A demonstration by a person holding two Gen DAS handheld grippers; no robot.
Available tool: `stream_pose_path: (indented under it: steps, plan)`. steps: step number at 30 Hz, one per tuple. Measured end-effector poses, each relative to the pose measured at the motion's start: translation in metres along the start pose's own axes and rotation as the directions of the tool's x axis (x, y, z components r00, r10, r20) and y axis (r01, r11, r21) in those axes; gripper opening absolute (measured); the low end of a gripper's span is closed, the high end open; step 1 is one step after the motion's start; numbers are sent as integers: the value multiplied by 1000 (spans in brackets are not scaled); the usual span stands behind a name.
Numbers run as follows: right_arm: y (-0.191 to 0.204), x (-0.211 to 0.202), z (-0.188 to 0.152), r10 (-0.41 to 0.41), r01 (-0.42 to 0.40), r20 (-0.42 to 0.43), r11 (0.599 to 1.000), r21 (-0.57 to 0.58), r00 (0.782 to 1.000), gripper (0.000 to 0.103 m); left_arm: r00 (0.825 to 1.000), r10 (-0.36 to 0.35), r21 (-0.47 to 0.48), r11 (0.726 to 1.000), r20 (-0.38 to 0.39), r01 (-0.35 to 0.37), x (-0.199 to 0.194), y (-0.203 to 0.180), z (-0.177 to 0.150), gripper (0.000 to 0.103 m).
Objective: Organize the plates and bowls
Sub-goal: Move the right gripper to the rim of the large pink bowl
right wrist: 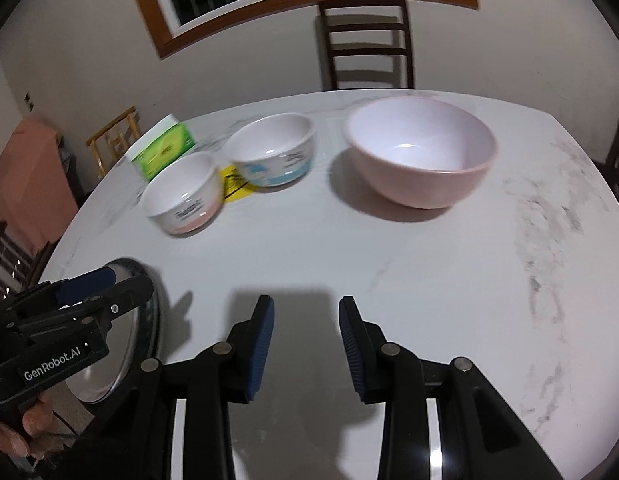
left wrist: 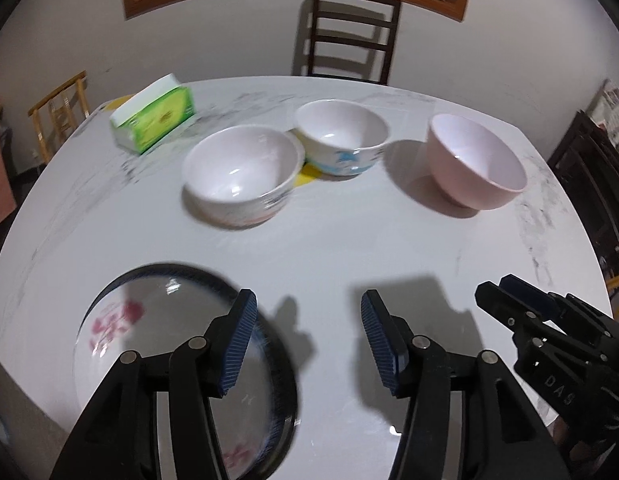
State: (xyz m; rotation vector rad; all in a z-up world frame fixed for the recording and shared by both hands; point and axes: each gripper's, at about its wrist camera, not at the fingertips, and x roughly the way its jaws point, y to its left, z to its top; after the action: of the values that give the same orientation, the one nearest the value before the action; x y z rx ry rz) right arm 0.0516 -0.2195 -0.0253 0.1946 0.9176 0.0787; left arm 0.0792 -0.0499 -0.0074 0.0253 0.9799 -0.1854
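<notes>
on your white marble table [left wrist: 329, 248], three bowls sit far; both your left tongs [left wrist: 307, 344] and right tongs [right wrist: 305, 344] gape, holding nothing.

The white marble counter [left wrist: 349, 248] carries three bowls [left wrist: 243, 174] mid-counter, a plate [left wrist: 149, 320] at its near-left edge, and a tissue pack [left wrist: 153, 118] far-left.
</notes>
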Motion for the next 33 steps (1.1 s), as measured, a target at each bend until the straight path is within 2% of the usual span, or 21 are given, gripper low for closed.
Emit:
stream_pose_path:
  steps: [8,18,25,33]
  plan:
    - [-55,-10,19,1,-2,3,996,94,1000,34,996,-79,16,997,-30,79,11,-30,28,52]
    - [-101,-17,68,-39,32,43,989,147,998,34,980,-179,-44,983,-87,176,26,-54,72,52]
    - [-124,4,101,-63,60,8,983,174,998,34,965,-225,-86,973,-134,214,46,-72,101,52]
    - [-142,34,119,-82,89,-43,978,188,996,34,957,-235,-129,968,-170,215,80,-89,130,49]
